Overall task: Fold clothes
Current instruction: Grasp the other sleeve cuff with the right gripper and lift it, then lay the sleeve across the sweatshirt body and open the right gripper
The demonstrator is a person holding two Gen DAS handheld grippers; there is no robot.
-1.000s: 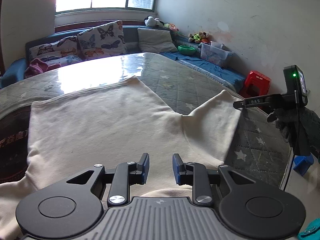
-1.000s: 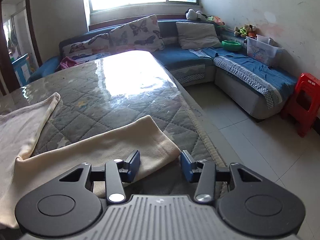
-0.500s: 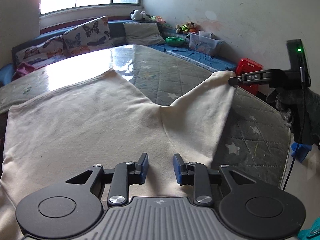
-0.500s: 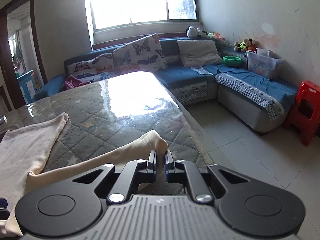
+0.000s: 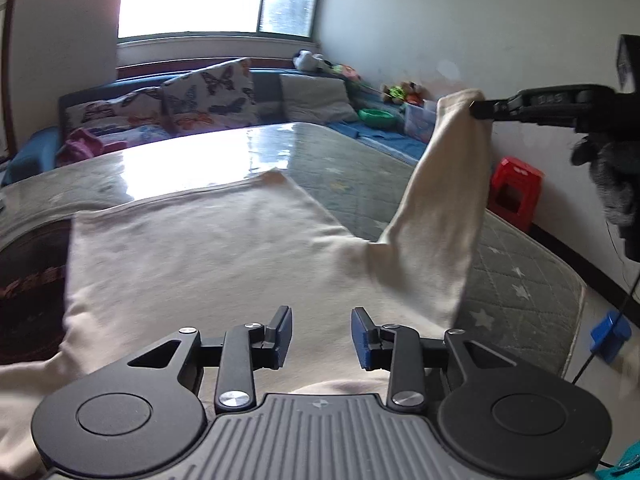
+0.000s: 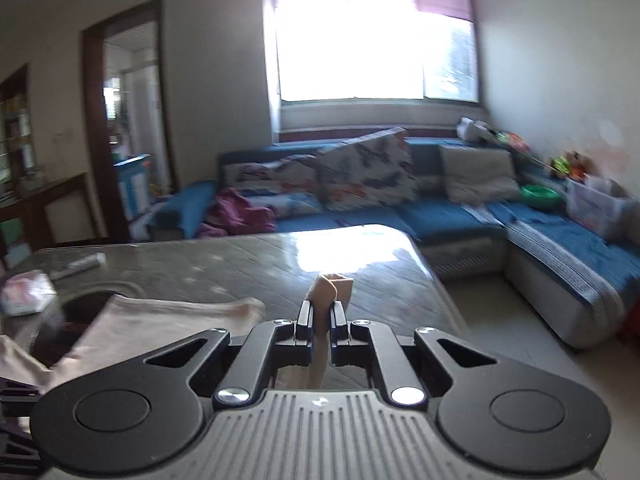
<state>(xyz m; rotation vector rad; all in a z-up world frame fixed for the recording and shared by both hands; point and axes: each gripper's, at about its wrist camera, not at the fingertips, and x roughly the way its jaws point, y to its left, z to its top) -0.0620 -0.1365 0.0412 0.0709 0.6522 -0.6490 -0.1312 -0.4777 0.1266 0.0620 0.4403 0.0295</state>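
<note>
I am pinching the cuff of the cream garment's sleeve (image 5: 444, 216) between the closed fingers of my right gripper (image 6: 321, 322), holding it lifted above the quilted table (image 5: 516, 280). My left gripper (image 5: 321, 334) is hovering with its fingers parted and empty over the garment's body (image 5: 208, 248), which is lying spread flat on the table

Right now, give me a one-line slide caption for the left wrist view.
Right gripper lifts the cream garment's sleeve off the quilted table; left gripper hovers open.
</note>
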